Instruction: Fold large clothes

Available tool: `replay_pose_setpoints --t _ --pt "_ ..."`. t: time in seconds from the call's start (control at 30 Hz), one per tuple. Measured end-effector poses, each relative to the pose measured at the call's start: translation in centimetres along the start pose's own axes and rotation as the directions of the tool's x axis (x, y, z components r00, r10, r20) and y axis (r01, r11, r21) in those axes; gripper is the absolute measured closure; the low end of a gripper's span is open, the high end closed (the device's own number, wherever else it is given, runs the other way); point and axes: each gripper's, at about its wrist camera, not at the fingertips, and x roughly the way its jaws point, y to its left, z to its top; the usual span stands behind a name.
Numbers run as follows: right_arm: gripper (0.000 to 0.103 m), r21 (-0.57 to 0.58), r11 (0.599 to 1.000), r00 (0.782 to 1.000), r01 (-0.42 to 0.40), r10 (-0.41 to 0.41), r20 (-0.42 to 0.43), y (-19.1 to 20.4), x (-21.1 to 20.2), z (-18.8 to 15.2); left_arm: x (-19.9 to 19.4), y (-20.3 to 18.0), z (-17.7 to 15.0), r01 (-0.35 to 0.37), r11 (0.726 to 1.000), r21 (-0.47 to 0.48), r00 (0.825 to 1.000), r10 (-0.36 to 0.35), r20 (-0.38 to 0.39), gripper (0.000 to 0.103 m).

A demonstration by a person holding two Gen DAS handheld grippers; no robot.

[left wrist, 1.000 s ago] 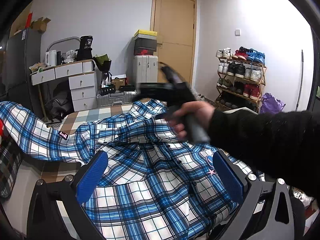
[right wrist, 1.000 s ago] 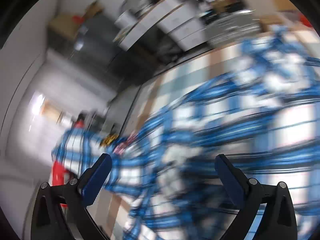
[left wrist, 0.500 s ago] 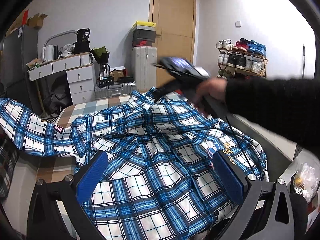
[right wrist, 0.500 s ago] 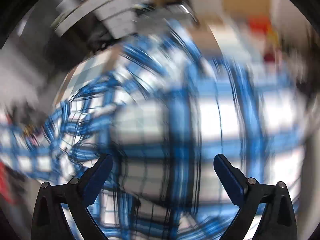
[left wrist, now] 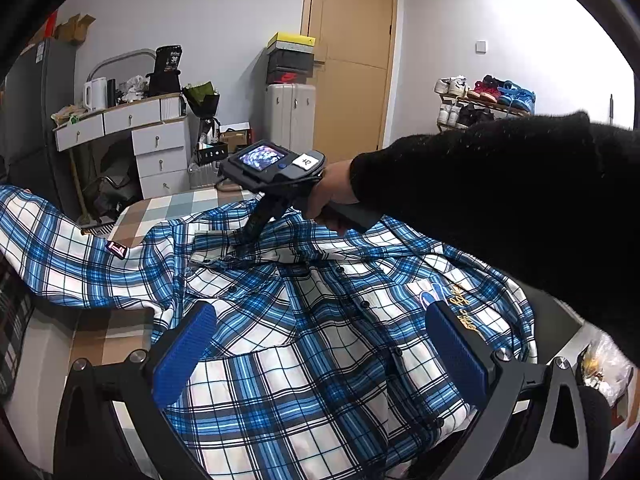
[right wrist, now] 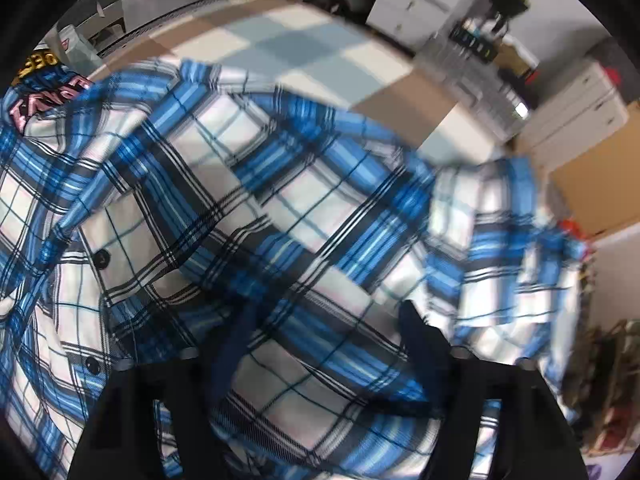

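While right gripper (right wrist: 320, 344) closes, soft crumpled plaid shirt (left wrist: 320, 320) between pads

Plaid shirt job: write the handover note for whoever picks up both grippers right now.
Left gripper: open, hovering above the lower front of the blue plaid shirt, holding nothing.
Right gripper: pointed down at the collar area, jaws have just been closing with a fold of fabric between them; grip not confirmed.
Shirt: spread front up and buttoned on the checkered bed cover, one sleeve trailing out to the left of the left wrist view.
Done: laid out. Left: every fold.
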Motion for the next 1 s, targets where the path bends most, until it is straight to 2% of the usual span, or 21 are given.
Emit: replay_pose_setpoints --t 0.03,0.1,0.2,0.3,0.47,0.57,0.67,0.7,0.73,0.77,0.8,0.87,0.93,1.0 --pt "0.063 0.025 0.999 0.999 -0.040 0.040 -0.010 -0.5 0.3 0.0 0.0 0.1 0.0 0.007 1.000 -0.006 1.000 -0.008 -0.004 0.001" --pt "0.101 0.073 0.994 0.997 -0.078 0.078 0.001 -1.5 0.1 0.0 0.2 0.1 0.0 0.014 1.000 -0.011 1.000 -0.014 -0.010 0.001" --pt "0.102 0.081 0.993 0.992 -0.080 0.072 0.104 -1.7 -1.5 0.0 0.5 0.0 0.0 0.020 1.000 -0.013 0.999 -0.021 -0.024 0.001" --pt "0.103 0.088 0.993 0.975 -0.077 0.057 0.215 -1.6 -3.1 0.2 0.7 -0.3 -0.1 0.024 1.000 -0.008 0.999 -0.025 -0.034 0.001" --pt "0.102 0.128 0.991 0.960 -0.045 0.008 0.281 -1.7 -3.6 1.1 0.8 -0.7 -0.3 0.020 1.000 0.009 0.999 -0.020 -0.039 0.001" --pt "0.102 0.197 0.979 0.969 -0.049 -0.002 0.246 -0.6 -1.4 3.0 0.8 -0.8 -0.3 0.014 1.000 0.016 0.999 -0.013 -0.037 0.001" --pt "0.093 0.226 0.970 0.979 -0.091 0.045 0.200 -0.5 0.2 2.9 0.7 -0.5 -0.2 0.008 1.000 0.010 0.999 -0.008 -0.039 0.001" --pt "0.063 0.244 0.964 0.980 -0.106 0.061 0.188 -0.8 0.3 2.7 0.7 -0.4 -0.1 0.011 1.000 0.004 0.999 -0.011 -0.039 0.001" --pt "0.016 0.270 0.955 0.979 -0.120 0.067 0.195 -1.0 0.1 2.2 0.6 -0.2 -0.1 0.015 1.000 -0.002 0.999 -0.015 -0.039 0.001" --pt "0.005 0.281 0.947 0.964 -0.153 0.082 0.251 -1.4 -1.0 1.3 0.5 -0.2 0.0 0.016 1.000 -0.003 0.999 -0.016 -0.037 0.001" --pt "0.005 0.285 0.937 0.942 -0.202 0.106 0.319 -2.1 -2.4 0.2 0.4 -0.2 0.0 0.016 1.000 -0.003 0.999 -0.016 -0.033 0.001" --pt "0.005 0.316 0.911 0.911 -0.264 0.129 0.391 -3.5 -4.7 -1.8 0.2 -0.2 0.0 0.018 1.000 -0.003 1.000 -0.018 -0.024 0.001" --pt "0.005 0.382 0.874 0.894 -0.301 0.119 0.432 -5.5 -6.6 -4.2 0.1 -0.4 0.0 0.020 1.000 0.004 1.000 -0.020 -0.017 0.001" --pt "0.005 0.434 0.850 0.898 -0.298 0.095 0.429 -7.1 -7.8 -6.6 0.1 -0.5 0.0 0.017 1.000 0.011 1.000 -0.017 -0.011 0.001"
